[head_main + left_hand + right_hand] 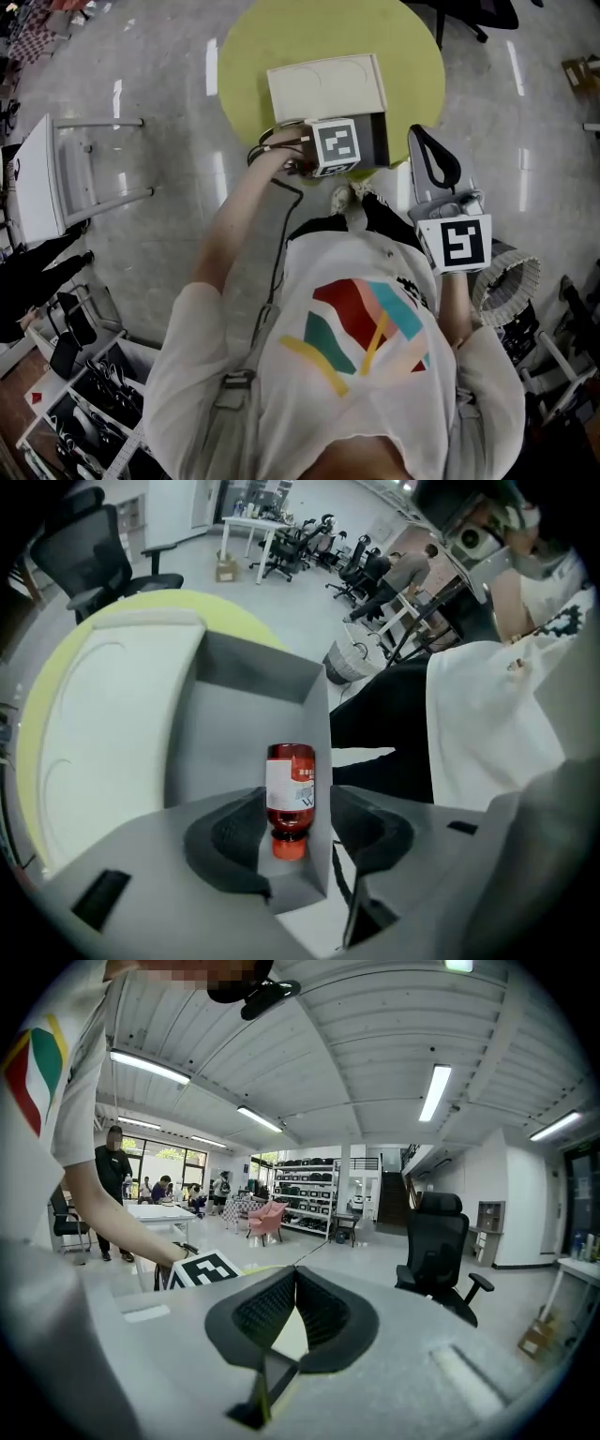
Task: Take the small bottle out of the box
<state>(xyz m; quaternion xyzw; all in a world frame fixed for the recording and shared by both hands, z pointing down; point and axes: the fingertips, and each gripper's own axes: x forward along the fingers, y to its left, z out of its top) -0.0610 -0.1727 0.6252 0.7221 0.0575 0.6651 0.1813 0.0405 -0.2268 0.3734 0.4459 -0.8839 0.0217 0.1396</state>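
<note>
A small red bottle [291, 785] with a white label and an orange cap lies in the near corner of the grey box [244, 724], cap toward the camera. My left gripper [298, 810] is open at that corner. Its jaws stand wide on either side of the bottle, and the pads do not press on it. In the head view the left gripper [335, 147] covers the box [377, 141], so the bottle is hidden there. My right gripper [295, 1274] is shut with nothing in it and is held up by the person's chest [427, 145], away from the box.
The box's white lid [326, 86] lies open behind it on a round yellow-green table [281, 33]. A black cable [281, 202] hangs from the left gripper. A white chair [56, 178] stands at the left and a wire basket [511, 281] at the right.
</note>
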